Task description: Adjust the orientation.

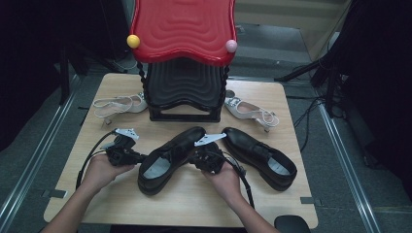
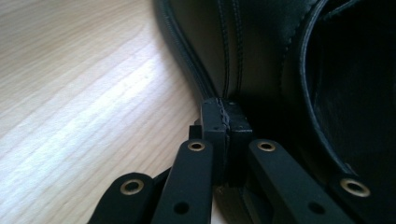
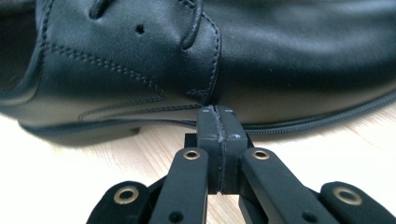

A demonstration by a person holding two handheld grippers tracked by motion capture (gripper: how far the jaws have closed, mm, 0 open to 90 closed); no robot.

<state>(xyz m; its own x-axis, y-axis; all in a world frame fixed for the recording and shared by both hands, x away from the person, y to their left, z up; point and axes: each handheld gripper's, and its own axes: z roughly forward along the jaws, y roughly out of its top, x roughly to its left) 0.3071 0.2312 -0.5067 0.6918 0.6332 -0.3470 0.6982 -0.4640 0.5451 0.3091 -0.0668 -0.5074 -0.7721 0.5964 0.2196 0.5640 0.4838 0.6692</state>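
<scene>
The left black shoe (image 1: 167, 158) lies in front of the shoe rack (image 1: 182, 90). Both grippers (left (image 2: 225, 108), right (image 3: 217, 116)) press its sides, jaws together, holding nothing; lifting remains.

A light wooden surface with rounded corners (image 1: 272, 97) stands on a grey carpeted floor (image 1: 350, 160). Metal floor rails (image 1: 340, 145) run along both sides. Dark curtains (image 1: 29, 58) hang left and right. Black cables (image 1: 306, 116) trail across the floor.
</scene>
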